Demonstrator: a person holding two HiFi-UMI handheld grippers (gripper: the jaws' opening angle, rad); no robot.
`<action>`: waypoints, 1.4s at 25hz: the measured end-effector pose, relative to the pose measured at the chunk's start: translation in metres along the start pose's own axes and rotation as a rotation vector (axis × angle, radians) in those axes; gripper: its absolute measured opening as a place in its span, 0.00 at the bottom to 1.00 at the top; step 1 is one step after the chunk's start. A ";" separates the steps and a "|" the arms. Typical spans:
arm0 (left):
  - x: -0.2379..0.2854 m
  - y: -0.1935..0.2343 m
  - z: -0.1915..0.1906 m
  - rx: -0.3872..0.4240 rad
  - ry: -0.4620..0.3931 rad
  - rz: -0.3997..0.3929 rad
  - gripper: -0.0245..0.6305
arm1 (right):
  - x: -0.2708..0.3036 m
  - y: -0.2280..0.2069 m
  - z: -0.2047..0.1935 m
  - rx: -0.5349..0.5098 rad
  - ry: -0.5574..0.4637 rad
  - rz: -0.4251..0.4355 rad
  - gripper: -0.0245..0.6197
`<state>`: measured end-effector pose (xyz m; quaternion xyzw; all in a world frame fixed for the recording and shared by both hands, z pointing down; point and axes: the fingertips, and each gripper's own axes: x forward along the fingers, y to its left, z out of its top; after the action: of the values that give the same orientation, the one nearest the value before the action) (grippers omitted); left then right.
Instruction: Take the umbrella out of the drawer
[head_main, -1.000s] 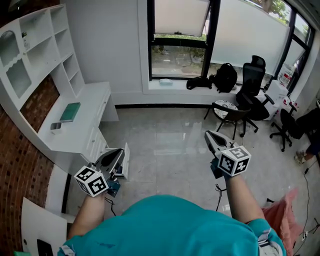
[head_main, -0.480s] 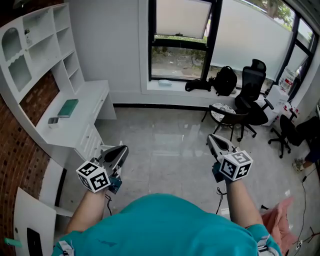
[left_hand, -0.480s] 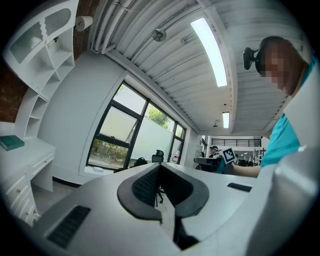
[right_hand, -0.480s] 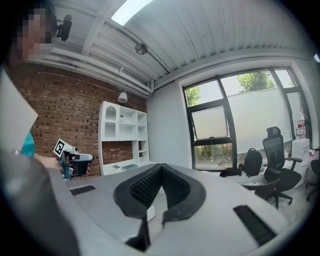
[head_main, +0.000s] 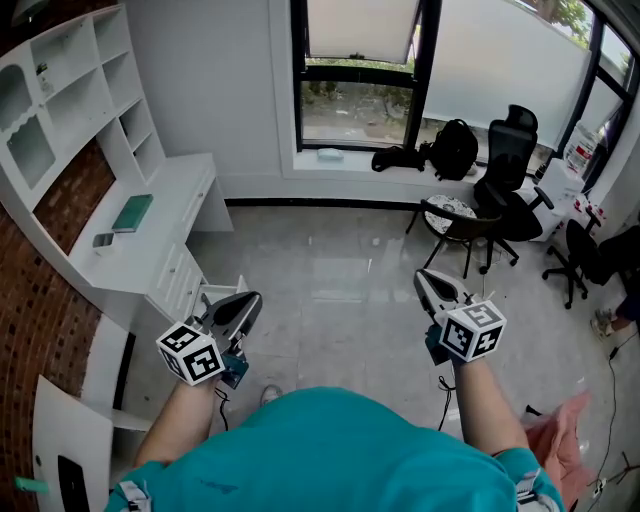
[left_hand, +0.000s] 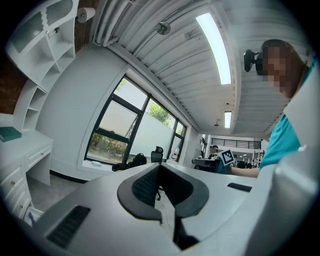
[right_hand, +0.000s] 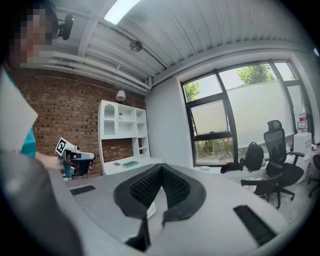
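Note:
No umbrella shows in any view. In the head view my left gripper (head_main: 245, 301) is shut and empty, hovering over the floor just in front of a pulled-out white drawer (head_main: 212, 294) of the desk (head_main: 175, 190). The drawer's inside is hidden from here. My right gripper (head_main: 423, 279) is also shut and empty, held over the open floor to the right. In the left gripper view the left gripper (left_hand: 159, 167) points level toward the window. In the right gripper view the right gripper (right_hand: 161, 168) has its pads together and points toward the window wall.
A green book (head_main: 132, 212) and a small object (head_main: 103, 240) lie on the desk, under a white shelf unit (head_main: 70, 90). Black office chairs (head_main: 505, 180), a backpack (head_main: 455, 150) and a pink cloth (head_main: 555, 440) are on the right. A white panel (head_main: 70, 440) stands at lower left.
Both grippers have drifted a little across the floor with the person, and the view has shifted. The open drawer now sits just up-left of the left gripper instead of to its right. Both jaws stay shut.

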<state>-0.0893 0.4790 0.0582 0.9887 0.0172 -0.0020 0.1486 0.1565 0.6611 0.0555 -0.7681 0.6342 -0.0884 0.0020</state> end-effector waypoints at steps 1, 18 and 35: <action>0.001 0.008 0.000 -0.005 -0.001 0.003 0.06 | 0.007 0.000 -0.001 -0.001 0.005 0.001 0.07; 0.055 0.273 0.092 0.039 -0.010 -0.099 0.06 | 0.278 0.020 0.053 -0.071 -0.011 -0.060 0.07; 0.131 0.418 0.122 0.011 0.021 -0.096 0.06 | 0.431 -0.035 0.070 -0.038 0.013 -0.077 0.07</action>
<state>0.0561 0.0484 0.0633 0.9876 0.0663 0.0010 0.1426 0.2775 0.2402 0.0483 -0.7914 0.6055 -0.0814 -0.0198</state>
